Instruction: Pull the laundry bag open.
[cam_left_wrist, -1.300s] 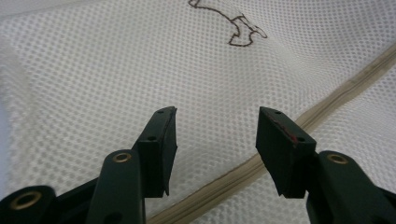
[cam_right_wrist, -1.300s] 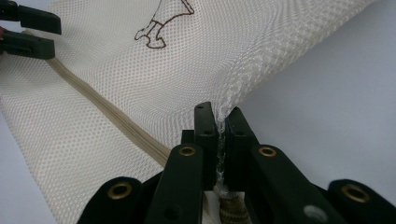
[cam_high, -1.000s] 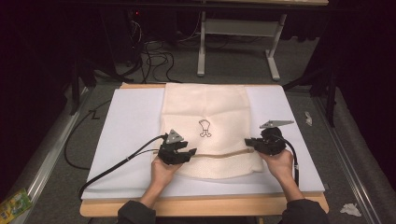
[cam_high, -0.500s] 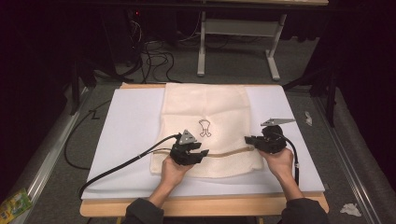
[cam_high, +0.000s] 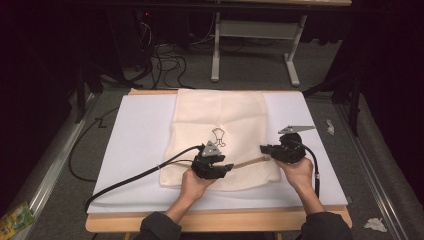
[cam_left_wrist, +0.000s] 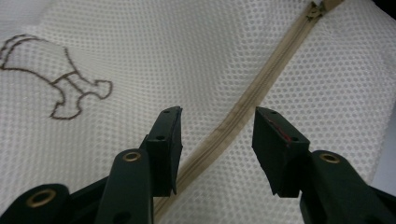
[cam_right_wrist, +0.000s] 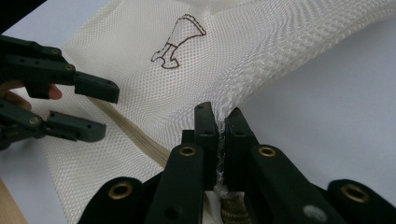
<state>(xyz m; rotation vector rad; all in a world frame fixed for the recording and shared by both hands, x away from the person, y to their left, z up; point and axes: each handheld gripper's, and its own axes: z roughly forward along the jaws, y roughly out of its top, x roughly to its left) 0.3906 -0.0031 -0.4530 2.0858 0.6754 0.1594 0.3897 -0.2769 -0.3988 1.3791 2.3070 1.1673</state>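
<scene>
A cream mesh bag (cam_high: 220, 115) with a small brown stitched figure (cam_high: 218, 136) lies flat on a white board (cam_high: 140, 135). A tan zipper (cam_high: 247, 163) runs along its near part. My left gripper (cam_high: 229, 169) hovers over the bag and points right. In the left gripper view its jaws (cam_left_wrist: 217, 123) stand open and have just been opening a little; the zipper tape (cam_left_wrist: 243, 105) passes between them untouched, and the zipper pull (cam_left_wrist: 314, 10) lies farther along. My right gripper (cam_high: 263, 149) points left, shut (cam_right_wrist: 218, 121) on a pinch of the bag's mesh edge (cam_right_wrist: 243, 84), lifting it slightly.
The white board rests on a wooden table (cam_high: 215, 220). A black cable (cam_high: 135, 177) trails left from the left gripper across the board. On the floor beyond stand a metal frame (cam_high: 215, 45) and tangled cables (cam_high: 165, 60). Crumpled paper (cam_high: 375, 224) lies at the lower right.
My left gripper has slid to the right along the zipper, closer to the right gripper. The right gripper has kept its pinch and its place.
</scene>
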